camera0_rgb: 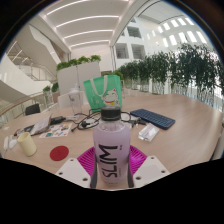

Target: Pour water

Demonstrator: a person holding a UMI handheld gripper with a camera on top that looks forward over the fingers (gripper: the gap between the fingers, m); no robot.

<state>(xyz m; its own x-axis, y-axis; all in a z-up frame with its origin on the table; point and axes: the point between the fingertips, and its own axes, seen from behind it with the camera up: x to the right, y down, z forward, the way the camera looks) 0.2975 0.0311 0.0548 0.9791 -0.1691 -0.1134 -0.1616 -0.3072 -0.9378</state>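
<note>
Held upright between the two fingers of the gripper: a clear plastic bottle with a purple cap, its label reading "SLIM" in white letters running up the side. Long axis vertical, cap at the top pointing up toward the ceiling, base down between the magenta pads. Fingers closed in against both sides of the bottle, clamped on its lower body, no gap visible at either side. Pale liquid or clear contents inside, level impossible to judge.

Beyond the bottle, a light wooden desk stretching away. Directly behind the cap, a green wire-frame stand or chair-like object, partly hidden by the bottle. Just right of the bottle, a small white crumpled item, and past it a dark blue flat rectangular book or tablet lying on the desk. On the left side of the desk, a round red disc lying flat, a pale yellowish cup-shaped container standing near it, and a clutter of cables and small dark devices further back, too small to identify.

At the far edge of the desk, a row of leafy green potted plants along the right, and white planter boxes with greenery behind the green object. Large windows on the right wall, long strip lights across the ceiling.
</note>
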